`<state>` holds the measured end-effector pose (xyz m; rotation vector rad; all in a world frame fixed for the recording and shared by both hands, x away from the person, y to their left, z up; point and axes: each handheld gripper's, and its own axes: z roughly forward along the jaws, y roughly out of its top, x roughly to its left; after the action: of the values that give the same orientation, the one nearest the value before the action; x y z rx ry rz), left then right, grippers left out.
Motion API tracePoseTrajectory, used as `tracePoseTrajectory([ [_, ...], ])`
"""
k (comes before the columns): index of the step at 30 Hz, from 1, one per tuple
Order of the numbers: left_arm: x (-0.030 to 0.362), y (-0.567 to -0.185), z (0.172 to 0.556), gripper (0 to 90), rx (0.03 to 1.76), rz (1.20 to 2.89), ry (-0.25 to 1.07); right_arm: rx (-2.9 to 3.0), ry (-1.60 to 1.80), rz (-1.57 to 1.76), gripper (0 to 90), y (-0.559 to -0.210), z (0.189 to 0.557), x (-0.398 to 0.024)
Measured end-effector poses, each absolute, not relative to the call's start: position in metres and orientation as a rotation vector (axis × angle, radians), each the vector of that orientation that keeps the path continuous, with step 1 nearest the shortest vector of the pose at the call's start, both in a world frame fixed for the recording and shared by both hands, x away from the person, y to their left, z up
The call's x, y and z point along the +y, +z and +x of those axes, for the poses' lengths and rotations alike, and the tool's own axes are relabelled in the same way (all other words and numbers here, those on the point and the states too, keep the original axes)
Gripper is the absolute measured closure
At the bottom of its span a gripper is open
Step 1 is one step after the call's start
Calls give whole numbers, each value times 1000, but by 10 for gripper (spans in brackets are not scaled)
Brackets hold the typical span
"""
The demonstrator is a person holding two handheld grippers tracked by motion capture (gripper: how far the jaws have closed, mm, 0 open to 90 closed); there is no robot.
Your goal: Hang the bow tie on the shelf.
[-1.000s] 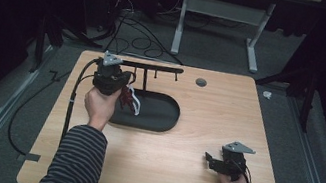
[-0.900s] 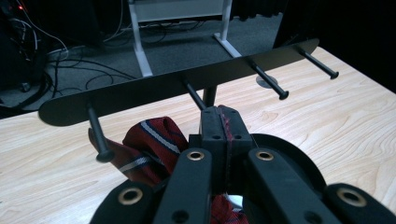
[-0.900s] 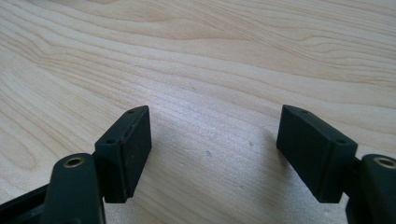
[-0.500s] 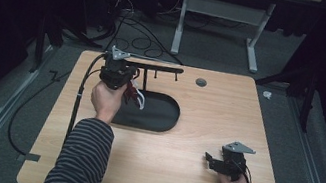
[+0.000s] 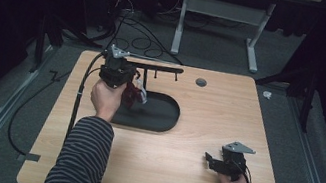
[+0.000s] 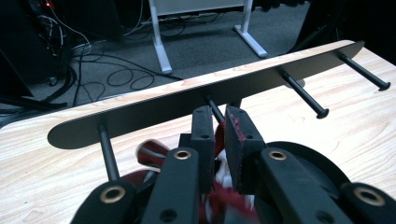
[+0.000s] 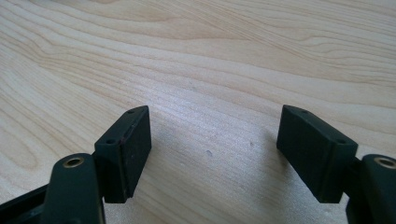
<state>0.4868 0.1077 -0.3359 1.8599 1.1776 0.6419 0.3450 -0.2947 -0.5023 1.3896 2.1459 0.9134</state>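
Holding a red and white item (image 5: 134,91) pinched between its nearly closed jaws, our left gripper (image 6: 219,140) sits just in front of the black peg rack (image 6: 187,100), with a peg (image 6: 214,108) directly ahead. We judge the hanging not yet done: the item hangs below the jaws, above the rack's dark base (image 5: 159,116), not on any peg. Our right gripper (image 7: 215,154) rests wide open and empty over the bare wooden table (image 7: 233,56), well apart.

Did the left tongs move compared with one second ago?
Yes. The left tongs moved away from the person, toward the black peg rack.
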Motion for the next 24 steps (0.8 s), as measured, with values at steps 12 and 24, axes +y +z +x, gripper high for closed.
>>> tracePoseTrajectory([
  [12, 120, -338, 467, 740, 1144, 1873, 596, 2148, 907, 1387, 278, -502, 345, -294],
  [24, 130, -335, 446, 676, 1093, 1880, 551, 2146, 906, 1383, 279, -502, 345, -294],
])
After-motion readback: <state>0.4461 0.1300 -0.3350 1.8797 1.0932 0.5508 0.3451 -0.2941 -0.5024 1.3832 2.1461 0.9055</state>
